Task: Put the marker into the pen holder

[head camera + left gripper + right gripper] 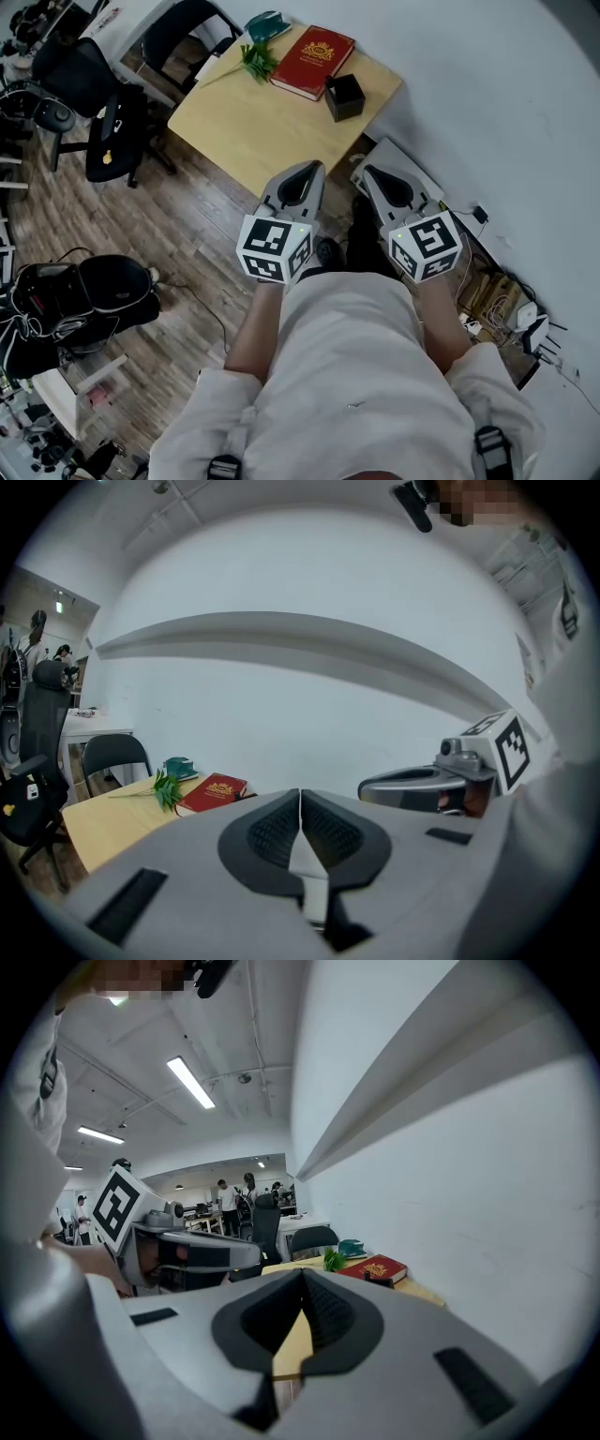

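Both hand-held grippers are held close to the person's body, over the floor at the near edge of the table (246,127). They point toward it but reach nothing on it. The left hand-held gripper (313,170) has its jaws pressed together at the tips with nothing between them, which its own view confirms. The right hand-held gripper (363,170) is likewise closed and empty, and only the tabletop shows through the slot below its tips.

The black square pen holder (345,97) stands upright well ahead of both jaw tips, near the far edge of the table. A red book (312,60) lies just beyond it, and a green plastic sprig (257,62) lies off toward the left gripper's side.

No marker can be made out in any view. The inside of the holder is too dark and small to read, so the marker may already stand in it or may lie somewhere unseen. The stance fits either reading: grippers held ready before a reach, or drawn back once the marker is inside. In my judgement, the marker has to be found before any move is chosen.
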`<state>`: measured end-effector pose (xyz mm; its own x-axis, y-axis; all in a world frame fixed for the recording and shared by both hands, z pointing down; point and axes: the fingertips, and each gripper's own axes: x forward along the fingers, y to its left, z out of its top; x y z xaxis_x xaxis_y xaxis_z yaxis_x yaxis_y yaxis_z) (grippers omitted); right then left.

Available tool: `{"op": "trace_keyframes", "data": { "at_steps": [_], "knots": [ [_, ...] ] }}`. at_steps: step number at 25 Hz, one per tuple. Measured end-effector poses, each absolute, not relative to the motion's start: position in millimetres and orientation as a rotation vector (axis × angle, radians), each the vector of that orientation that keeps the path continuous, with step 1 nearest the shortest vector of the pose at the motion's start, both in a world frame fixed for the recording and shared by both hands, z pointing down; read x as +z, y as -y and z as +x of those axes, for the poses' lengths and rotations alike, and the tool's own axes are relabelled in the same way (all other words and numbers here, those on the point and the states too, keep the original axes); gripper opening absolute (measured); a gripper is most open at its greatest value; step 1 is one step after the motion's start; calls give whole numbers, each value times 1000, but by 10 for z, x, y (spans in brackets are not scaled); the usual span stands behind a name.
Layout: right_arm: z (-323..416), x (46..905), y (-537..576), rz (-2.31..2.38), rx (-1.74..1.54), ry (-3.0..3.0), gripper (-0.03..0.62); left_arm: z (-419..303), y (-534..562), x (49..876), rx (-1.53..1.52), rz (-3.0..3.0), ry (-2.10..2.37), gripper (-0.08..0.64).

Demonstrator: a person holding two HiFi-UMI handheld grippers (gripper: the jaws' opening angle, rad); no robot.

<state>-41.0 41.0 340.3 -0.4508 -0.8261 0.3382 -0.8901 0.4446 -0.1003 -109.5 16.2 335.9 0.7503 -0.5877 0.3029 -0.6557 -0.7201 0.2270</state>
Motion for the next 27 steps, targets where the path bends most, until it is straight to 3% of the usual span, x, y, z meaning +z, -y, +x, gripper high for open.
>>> {"op": "trace_keyframes", "data": {
  "at_steps": [27],
  "knots": [
    [-339, 3334, -403, 1511, 361, 2444, -2, -964, -186, 3379, 303, 2641, 915, 12]
  ]
}}
